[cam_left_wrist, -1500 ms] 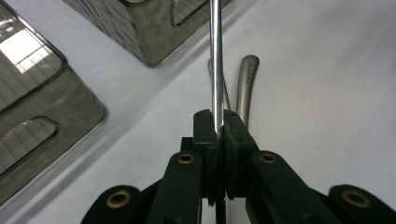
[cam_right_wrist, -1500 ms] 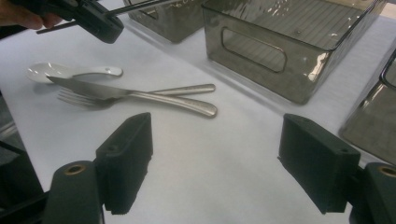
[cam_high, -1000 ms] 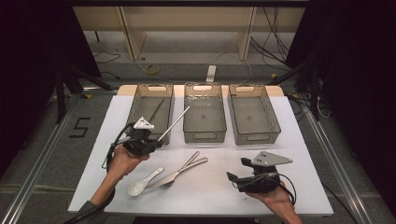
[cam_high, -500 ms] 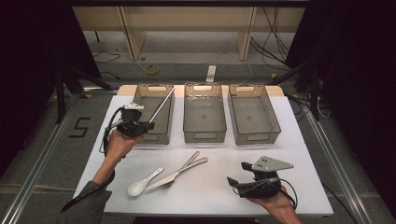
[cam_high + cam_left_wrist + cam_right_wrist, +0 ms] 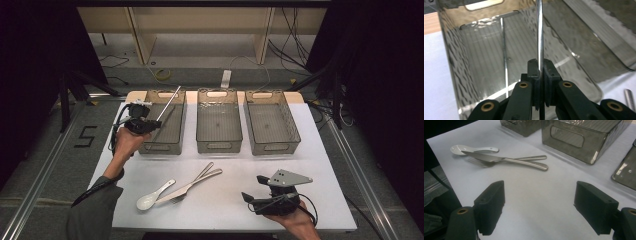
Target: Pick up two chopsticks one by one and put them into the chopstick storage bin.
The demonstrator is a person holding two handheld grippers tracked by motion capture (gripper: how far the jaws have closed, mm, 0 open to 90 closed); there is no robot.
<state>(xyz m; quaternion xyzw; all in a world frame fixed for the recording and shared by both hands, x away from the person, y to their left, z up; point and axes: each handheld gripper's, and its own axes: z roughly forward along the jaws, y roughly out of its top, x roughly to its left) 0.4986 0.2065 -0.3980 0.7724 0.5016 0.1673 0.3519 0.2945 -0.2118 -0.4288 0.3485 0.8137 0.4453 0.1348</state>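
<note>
My left gripper (image 5: 150, 123) is shut on a thin metal rod (image 5: 170, 102) and holds it over the left grey bin (image 5: 160, 148). In the left gripper view its jaws (image 5: 540, 67) clamp the rod (image 5: 539, 30), which points up and away above the bin floor. A second thin rod (image 5: 504, 60) lies inside that bin. My right gripper (image 5: 251, 200) rests low over the table's near right part, jaws open and nothing between them (image 5: 539, 212). A white spoon (image 5: 152, 197), a knife (image 5: 186, 187) and a fork (image 5: 201, 174) lie on the white table in front.
A middle bin (image 5: 219, 145) and a right bin (image 5: 272, 148) stand beside the left one along the table's far side. In the right gripper view the spoon (image 5: 466, 149) and knife (image 5: 486, 157) lie ahead to the left. A dark floor surrounds the table.
My left hand carried the rod away from me and to the left, from beside the bins to over the left bin. The right hand kept still.
</note>
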